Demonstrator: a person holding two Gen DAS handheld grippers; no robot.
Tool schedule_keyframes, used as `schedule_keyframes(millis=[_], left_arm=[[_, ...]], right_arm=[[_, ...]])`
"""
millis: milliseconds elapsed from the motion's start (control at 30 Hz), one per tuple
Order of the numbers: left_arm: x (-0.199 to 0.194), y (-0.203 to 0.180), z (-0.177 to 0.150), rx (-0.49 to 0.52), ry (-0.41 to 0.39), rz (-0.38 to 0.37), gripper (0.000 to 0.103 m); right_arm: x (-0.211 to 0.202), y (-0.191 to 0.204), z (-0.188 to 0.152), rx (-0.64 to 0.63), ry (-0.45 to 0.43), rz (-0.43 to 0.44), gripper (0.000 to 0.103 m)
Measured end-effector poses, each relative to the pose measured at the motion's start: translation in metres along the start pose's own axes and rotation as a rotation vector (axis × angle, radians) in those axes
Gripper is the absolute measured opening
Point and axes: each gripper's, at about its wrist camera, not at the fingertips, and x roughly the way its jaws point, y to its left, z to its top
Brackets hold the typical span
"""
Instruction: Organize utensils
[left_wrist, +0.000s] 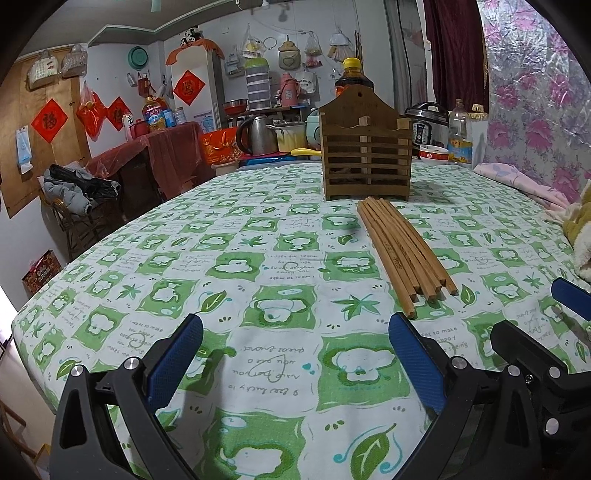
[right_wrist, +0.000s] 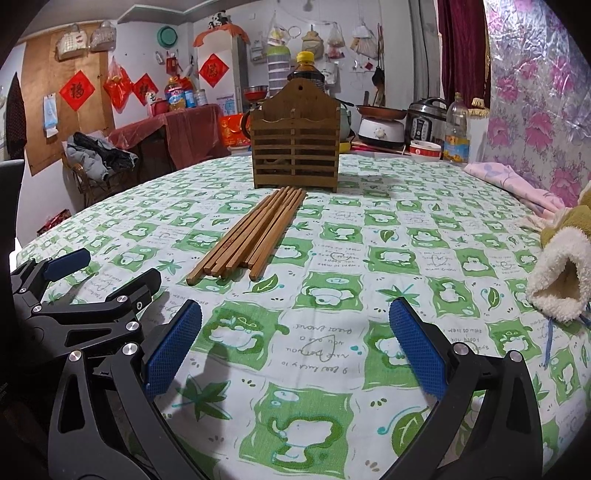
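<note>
Several wooden chopsticks (left_wrist: 400, 251) (right_wrist: 251, 236) lie side by side in a bundle on the green-and-white patterned tablecloth (left_wrist: 258, 280) (right_wrist: 369, 258). Behind their far ends stands a slatted wooden utensil holder (left_wrist: 365, 155) (right_wrist: 295, 144), upright. My left gripper (left_wrist: 295, 332) is open low over the cloth, to the near left of the chopsticks, holding nothing. My right gripper (right_wrist: 295, 317) is open too, near and to the right of the bundle, empty. Each gripper shows in the other's view: the right gripper (left_wrist: 535, 325) at the right edge, the left gripper (right_wrist: 110, 273) at the left edge.
A fleecy yellow-and-cream cloth (right_wrist: 561, 273) and a pink cloth (right_wrist: 517, 184) lie at the table's right edge. Behind the holder stand a dark sauce bottle (right_wrist: 306, 70), a rice cooker (right_wrist: 424, 122), an oil bottle (right_wrist: 456, 129) and a bowl (right_wrist: 424, 149). A chair with clothes (left_wrist: 77, 192) stands left.
</note>
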Motion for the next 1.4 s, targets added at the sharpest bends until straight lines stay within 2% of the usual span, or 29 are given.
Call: schedule_keyframes(millis=[1400], left_arm=[[0.0001,0.0003,-0.0006,-0.002,-0.001,0.0,0.099]], right_arm=[[0.0007,0.0028,-0.0014,0.005,0.008,0.017,0.098]])
